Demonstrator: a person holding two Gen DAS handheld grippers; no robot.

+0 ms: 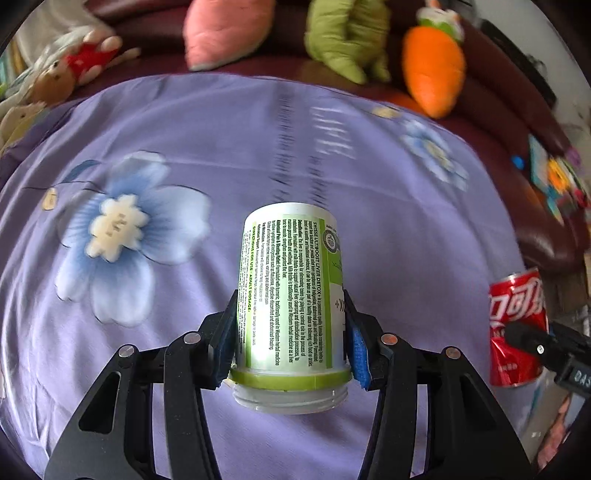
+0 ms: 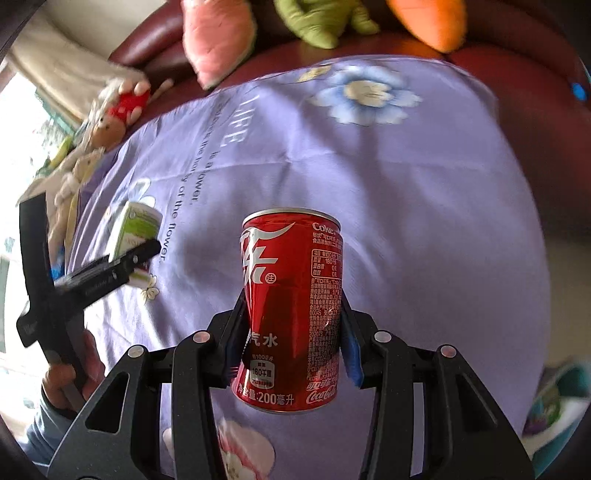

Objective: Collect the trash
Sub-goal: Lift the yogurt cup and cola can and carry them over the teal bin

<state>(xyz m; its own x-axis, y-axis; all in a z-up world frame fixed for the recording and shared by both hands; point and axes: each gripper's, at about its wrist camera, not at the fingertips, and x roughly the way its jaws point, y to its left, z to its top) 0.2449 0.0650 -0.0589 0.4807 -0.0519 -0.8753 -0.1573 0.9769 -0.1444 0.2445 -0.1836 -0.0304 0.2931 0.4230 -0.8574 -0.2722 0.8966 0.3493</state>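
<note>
My left gripper [image 1: 291,332] is shut on a white and green supplement bottle [image 1: 288,291], held with its open threaded neck toward the camera, above the purple floral cloth [image 1: 184,332]. My right gripper [image 2: 293,325] is shut on a dented red Coca-Cola can [image 2: 291,306], held above the same cloth [image 2: 406,221]. The can also shows at the right edge of the left wrist view [image 1: 517,325]. The bottle, in the left gripper, shows at the left of the right wrist view [image 2: 135,229].
Plush toys lie along the dark red sofa behind the cloth: a pink one [image 1: 225,29], a green one [image 1: 343,37], an orange carrot [image 1: 432,66] and a small doll [image 1: 74,70]. Colourful items [image 1: 554,181] sit at the right. A hand [image 2: 70,373] holds the left gripper.
</note>
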